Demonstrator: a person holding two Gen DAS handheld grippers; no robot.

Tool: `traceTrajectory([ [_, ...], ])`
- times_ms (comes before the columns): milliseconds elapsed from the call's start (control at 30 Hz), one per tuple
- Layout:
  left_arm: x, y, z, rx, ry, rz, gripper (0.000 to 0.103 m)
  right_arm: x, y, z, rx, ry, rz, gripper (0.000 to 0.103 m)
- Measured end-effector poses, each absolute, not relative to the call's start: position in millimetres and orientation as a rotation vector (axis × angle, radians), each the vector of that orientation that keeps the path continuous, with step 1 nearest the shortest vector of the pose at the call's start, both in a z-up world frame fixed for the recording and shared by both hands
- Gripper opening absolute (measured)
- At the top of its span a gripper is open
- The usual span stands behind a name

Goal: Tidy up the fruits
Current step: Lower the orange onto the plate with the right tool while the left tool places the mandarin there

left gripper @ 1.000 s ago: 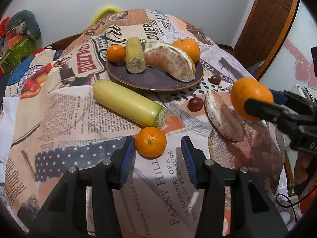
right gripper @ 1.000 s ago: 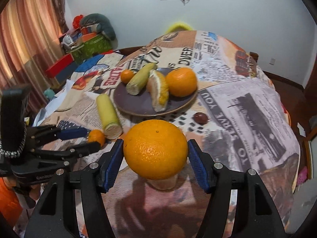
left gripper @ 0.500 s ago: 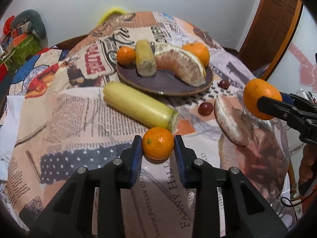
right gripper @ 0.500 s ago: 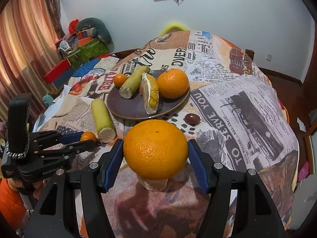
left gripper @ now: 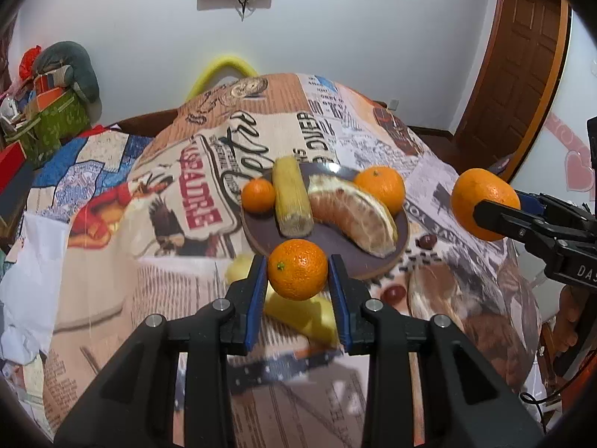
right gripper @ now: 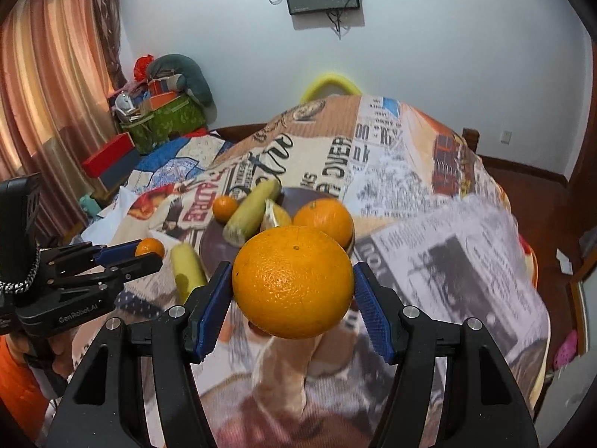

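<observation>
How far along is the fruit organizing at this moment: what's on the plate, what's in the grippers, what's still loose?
Done: the plate holds a small tangerine, a corn cob, a peeled segment and an orange. In hand: left gripper grips a tangerine; right gripper grips a large orange. Left: a second cob, grapes, another segment.

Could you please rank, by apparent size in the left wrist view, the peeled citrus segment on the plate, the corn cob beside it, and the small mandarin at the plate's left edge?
1. Peeled citrus segment
2. Corn cob, slightly smaller
3. Small mandarin
</observation>
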State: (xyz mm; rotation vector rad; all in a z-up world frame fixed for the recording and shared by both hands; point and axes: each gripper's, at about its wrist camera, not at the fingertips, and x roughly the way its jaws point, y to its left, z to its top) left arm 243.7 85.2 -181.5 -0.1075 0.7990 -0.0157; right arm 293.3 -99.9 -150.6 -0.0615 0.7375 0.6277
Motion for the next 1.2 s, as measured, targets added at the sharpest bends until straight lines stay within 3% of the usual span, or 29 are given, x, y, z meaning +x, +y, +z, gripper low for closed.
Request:
traceTrajectory([
  [800,320,114,-211,-0.122,0.824,0.023,0.033,376,-52,-150,-0.126,0.701,0.634,0.061],
  [1200,333,125,-230,-0.169,0.867,0.010,0.033,417,-15,-176,-0.183,0.766,0.625,0.061],
])
